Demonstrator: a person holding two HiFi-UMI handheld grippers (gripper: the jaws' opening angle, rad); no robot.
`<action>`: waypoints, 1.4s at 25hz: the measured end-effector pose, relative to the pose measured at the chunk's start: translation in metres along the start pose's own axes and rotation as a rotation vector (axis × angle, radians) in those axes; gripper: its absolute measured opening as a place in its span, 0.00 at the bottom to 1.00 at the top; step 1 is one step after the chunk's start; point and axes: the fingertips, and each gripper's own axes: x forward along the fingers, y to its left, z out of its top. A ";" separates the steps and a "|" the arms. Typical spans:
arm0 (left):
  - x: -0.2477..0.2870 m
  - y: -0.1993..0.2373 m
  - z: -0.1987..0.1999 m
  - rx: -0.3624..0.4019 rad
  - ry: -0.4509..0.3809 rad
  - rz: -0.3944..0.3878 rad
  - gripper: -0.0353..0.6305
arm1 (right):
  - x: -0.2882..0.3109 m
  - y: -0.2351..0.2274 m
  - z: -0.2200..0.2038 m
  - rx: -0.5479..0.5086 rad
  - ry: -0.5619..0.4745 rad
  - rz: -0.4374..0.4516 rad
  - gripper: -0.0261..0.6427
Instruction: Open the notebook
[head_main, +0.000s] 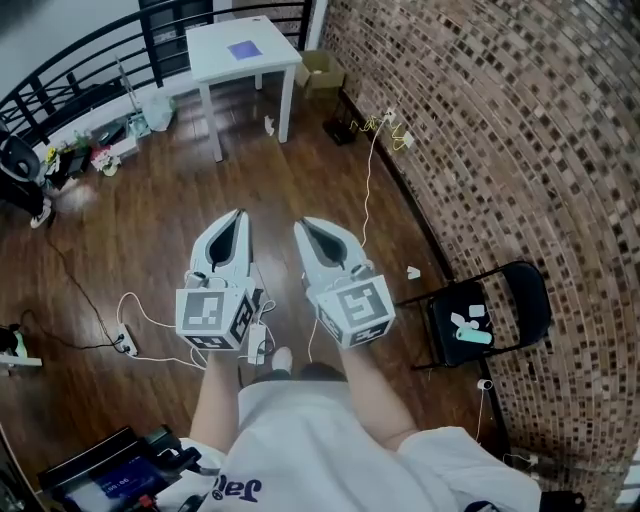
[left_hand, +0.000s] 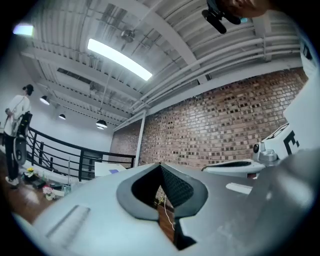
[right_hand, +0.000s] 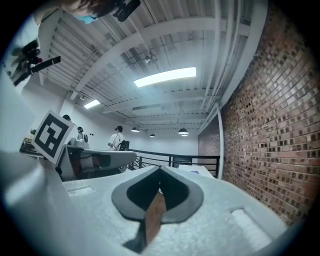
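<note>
A purple notebook (head_main: 244, 49) lies shut on a small white table (head_main: 215, 62) far ahead, at the top of the head view. Both grippers are held level over the wooden floor, well short of the table. My left gripper (head_main: 240, 213) has its jaws together at the tips and nothing between them. Beside it, my right gripper (head_main: 298, 224) is shut and empty too. In the left gripper view the left gripper (left_hand: 160, 164) points toward the table (left_hand: 107, 169). In the right gripper view the table (right_hand: 197, 170) shows small beyond the right gripper (right_hand: 160, 168).
A brick wall (head_main: 500, 130) runs along the right, with a black folding chair (head_main: 490, 310) holding small items beside it. A cardboard box (head_main: 320, 68) sits near the table. Cables and a power strip (head_main: 125, 343) lie on the floor. A black railing (head_main: 70, 70) bounds the left; a person (left_hand: 15, 125) stands there.
</note>
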 end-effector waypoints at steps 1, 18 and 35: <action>0.009 0.007 0.002 -0.003 -0.009 0.002 0.08 | 0.010 -0.002 0.000 -0.004 -0.001 0.008 0.03; 0.188 0.068 -0.020 0.052 -0.005 0.103 0.08 | 0.167 -0.122 -0.012 -0.004 -0.034 0.147 0.03; 0.406 0.134 -0.023 0.101 0.003 0.203 0.08 | 0.333 -0.292 -0.009 0.023 -0.058 0.228 0.03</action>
